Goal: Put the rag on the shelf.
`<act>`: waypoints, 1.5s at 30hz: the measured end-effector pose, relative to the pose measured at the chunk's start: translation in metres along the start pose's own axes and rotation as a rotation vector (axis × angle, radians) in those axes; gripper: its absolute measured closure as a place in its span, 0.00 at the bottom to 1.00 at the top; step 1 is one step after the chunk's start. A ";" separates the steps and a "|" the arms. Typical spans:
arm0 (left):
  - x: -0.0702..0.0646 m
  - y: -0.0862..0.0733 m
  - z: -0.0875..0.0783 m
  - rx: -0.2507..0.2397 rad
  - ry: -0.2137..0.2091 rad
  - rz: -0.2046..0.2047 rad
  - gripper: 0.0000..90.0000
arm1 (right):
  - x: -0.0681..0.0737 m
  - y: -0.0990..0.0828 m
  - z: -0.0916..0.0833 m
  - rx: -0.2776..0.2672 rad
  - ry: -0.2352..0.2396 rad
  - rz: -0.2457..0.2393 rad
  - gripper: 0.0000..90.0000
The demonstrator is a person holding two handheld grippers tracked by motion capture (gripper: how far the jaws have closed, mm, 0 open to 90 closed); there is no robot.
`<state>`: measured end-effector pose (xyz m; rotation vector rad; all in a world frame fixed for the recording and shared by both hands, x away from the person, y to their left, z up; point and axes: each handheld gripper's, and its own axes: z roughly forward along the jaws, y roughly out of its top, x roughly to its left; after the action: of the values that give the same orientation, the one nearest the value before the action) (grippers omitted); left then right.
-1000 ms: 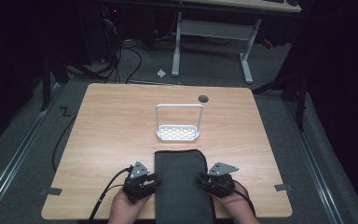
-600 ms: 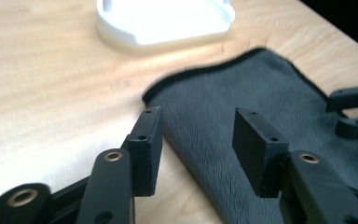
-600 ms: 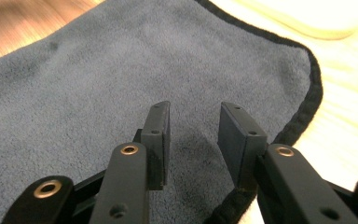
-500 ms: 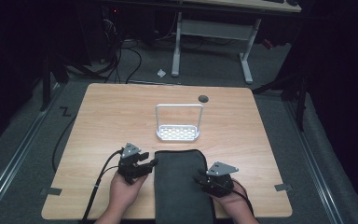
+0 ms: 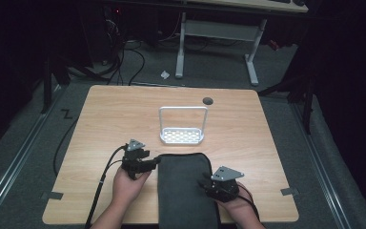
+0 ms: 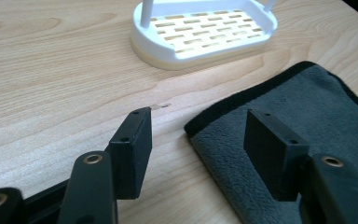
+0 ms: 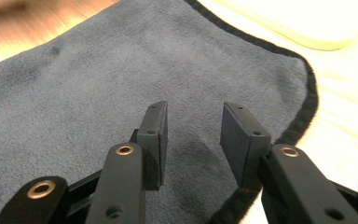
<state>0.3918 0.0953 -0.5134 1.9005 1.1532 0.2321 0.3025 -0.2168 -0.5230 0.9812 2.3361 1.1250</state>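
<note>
Dark cloth (image 5: 187, 191) flat at near table edge, white rack (image 5: 182, 136) just beyond. Left gripper (image 6: 198, 140) released, straddling cloth's far-left corner. Right gripper (image 7: 191, 135) released, low over right hem. Likely pre-grasp; next: pinch both corners.

no readable text, label or number anywhere (views checked closely).

You sit at a pale wooden surface (image 5: 248, 143) lit from above, a round dark grommet hole (image 5: 208, 100) near its far edge. Grey carpet (image 5: 24, 129) surrounds it, fading into darkness. Beyond stands a white-legged desk (image 5: 217, 36), black cables (image 5: 133, 57) tangled on the floor at its left, a scrap of paper (image 5: 164, 74) nearby.
</note>
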 end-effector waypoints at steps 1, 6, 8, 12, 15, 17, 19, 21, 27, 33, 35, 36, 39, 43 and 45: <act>0.001 0.000 0.002 0.004 -0.004 -0.013 0.46 | -0.001 0.000 -0.001 -0.004 -0.004 0.002 0.69; 0.002 0.001 0.016 0.021 -0.041 -0.045 0.46 | -0.003 0.001 0.000 -0.009 -0.011 -0.001 0.68; -0.001 -0.001 0.021 0.037 -0.053 -0.055 0.47 | -0.004 0.001 0.000 -0.009 -0.014 0.008 0.67; -0.009 -0.008 0.026 0.052 -0.042 -0.055 0.51 | -0.009 -0.002 -0.001 -0.008 -0.028 0.032 0.64; -0.014 -0.010 0.027 0.040 -0.016 -0.045 0.59 | -0.011 -0.002 -0.002 -0.011 -0.035 0.051 0.61; -0.016 -0.013 0.028 0.033 -0.017 -0.030 0.68 | -0.013 -0.003 -0.002 -0.011 -0.042 0.054 0.60; -0.019 -0.017 0.028 0.018 -0.025 -0.004 0.74 | -0.015 -0.003 0.000 -0.002 -0.042 0.057 0.59; -0.022 -0.020 0.028 0.012 -0.046 0.025 0.78 | -0.016 -0.003 0.002 -0.004 -0.055 0.044 0.59; -0.021 -0.021 0.029 0.014 -0.056 0.016 0.86 | -0.036 0.020 0.021 0.037 -0.103 0.091 0.48; -0.021 -0.021 0.029 0.014 -0.059 0.014 0.86 | -0.056 0.034 0.051 0.127 -0.118 0.180 0.38; -0.020 -0.021 0.029 0.012 -0.063 0.007 0.86 | -0.057 0.032 0.055 0.132 -0.106 0.195 0.39; -0.020 -0.021 0.029 0.014 -0.065 0.005 0.86 | -0.056 0.032 0.055 0.129 -0.103 0.200 0.41; -0.018 -0.021 0.029 0.015 -0.077 -0.009 0.86 | -0.051 0.032 0.053 0.131 -0.081 0.173 0.45; -0.017 -0.021 0.028 0.014 -0.083 -0.021 0.86 | -0.044 0.028 0.051 0.111 -0.074 0.150 0.54; -0.017 -0.021 0.028 0.015 -0.078 -0.016 0.86 | -0.042 0.028 0.050 0.112 -0.068 0.146 0.61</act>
<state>0.3845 0.0689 -0.5418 1.8958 1.1194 0.1397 0.3731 -0.2080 -0.5308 1.2287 2.3257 1.0052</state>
